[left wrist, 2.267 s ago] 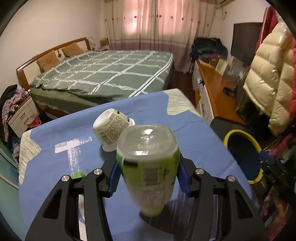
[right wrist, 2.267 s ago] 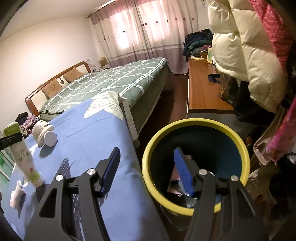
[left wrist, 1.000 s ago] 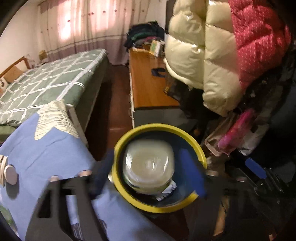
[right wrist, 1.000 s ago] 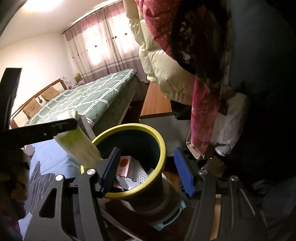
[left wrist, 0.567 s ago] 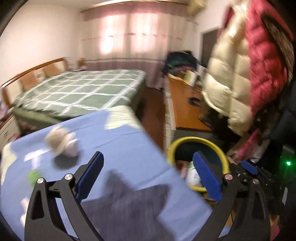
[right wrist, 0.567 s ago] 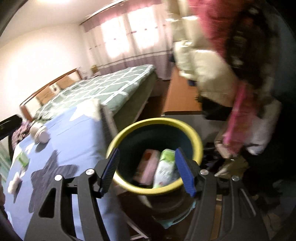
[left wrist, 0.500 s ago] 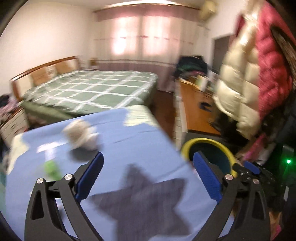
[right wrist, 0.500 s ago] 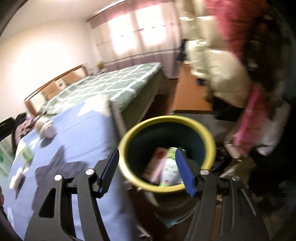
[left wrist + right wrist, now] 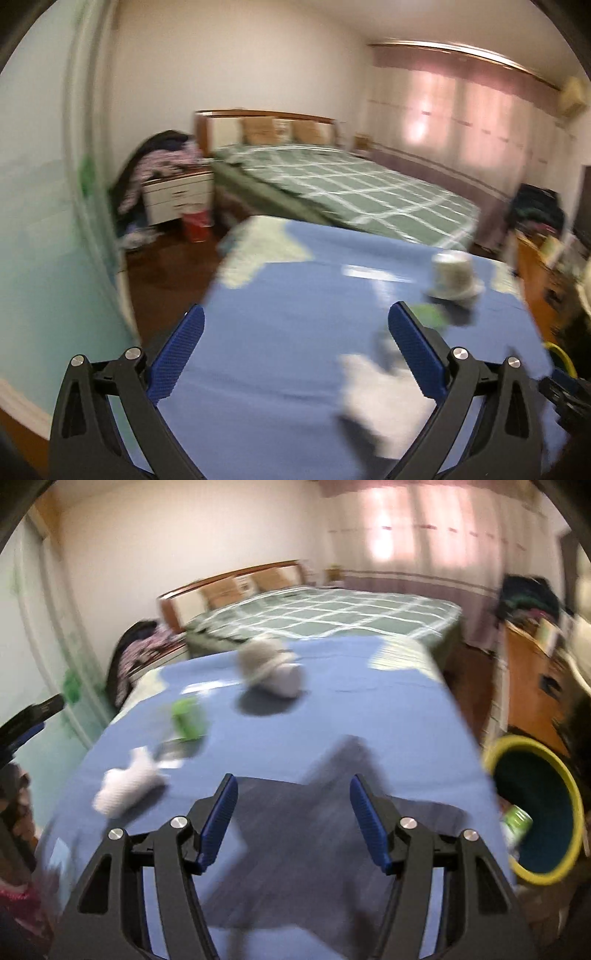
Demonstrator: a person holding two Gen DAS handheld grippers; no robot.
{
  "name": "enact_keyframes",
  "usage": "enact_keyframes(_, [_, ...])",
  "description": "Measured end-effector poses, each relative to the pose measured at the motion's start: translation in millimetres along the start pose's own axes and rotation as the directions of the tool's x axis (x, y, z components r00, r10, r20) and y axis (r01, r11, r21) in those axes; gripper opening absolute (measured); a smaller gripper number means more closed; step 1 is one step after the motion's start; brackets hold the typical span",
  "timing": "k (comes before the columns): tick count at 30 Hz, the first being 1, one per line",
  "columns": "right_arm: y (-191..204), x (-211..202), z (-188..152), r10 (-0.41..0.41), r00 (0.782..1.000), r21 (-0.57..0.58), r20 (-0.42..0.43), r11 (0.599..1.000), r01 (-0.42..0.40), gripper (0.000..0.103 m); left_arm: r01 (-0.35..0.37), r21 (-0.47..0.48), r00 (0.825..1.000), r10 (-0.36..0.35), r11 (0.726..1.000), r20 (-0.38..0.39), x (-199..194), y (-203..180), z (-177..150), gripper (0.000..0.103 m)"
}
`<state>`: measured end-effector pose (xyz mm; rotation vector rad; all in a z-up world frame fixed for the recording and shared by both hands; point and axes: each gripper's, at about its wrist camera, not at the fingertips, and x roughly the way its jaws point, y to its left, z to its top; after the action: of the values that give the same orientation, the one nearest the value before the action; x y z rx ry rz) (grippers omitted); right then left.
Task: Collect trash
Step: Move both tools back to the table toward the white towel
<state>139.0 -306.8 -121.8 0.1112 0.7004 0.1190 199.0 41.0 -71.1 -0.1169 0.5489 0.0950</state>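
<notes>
Blue-padded left gripper (image 9: pixel 293 349): jaws have just been opening, now spread wide, nothing between them. The bottle it carried a second ago lies in the yellow-rimmed bin (image 9: pixel 565 786); both views have swung back over the blue cloth (image 9: pixel 332 716). Right gripper (image 9: pixel 291 819): parted, empty. Trash left on the cloth: white jar (image 9: pixel 269 668), green scrap (image 9: pixel 188 716), white wad (image 9: pixel 125 786). Judgement: one item binned, next pick pending.

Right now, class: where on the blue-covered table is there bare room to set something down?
Bare: the blue cloth between the white bottle and the yellow-rimmed bin. Crowded: the left side, around the green item and white wad.
</notes>
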Motion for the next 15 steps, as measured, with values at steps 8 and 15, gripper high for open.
enact_keyframes(8, [86, 46, 18, 0.148, 0.986, -0.118, -0.078, 0.981, -0.156, 0.06, -0.194, -0.055, 0.98, 0.192, 0.979, -0.049, 49, 64, -20, 0.098])
enact_keyframes(15, [123, 85, 16, 0.194, 0.963, -0.154, -0.189, 0.962, -0.224, 0.066, -0.235, -0.027, 0.97, 0.233, 0.972, -0.065, 58, 65, -29, 0.098])
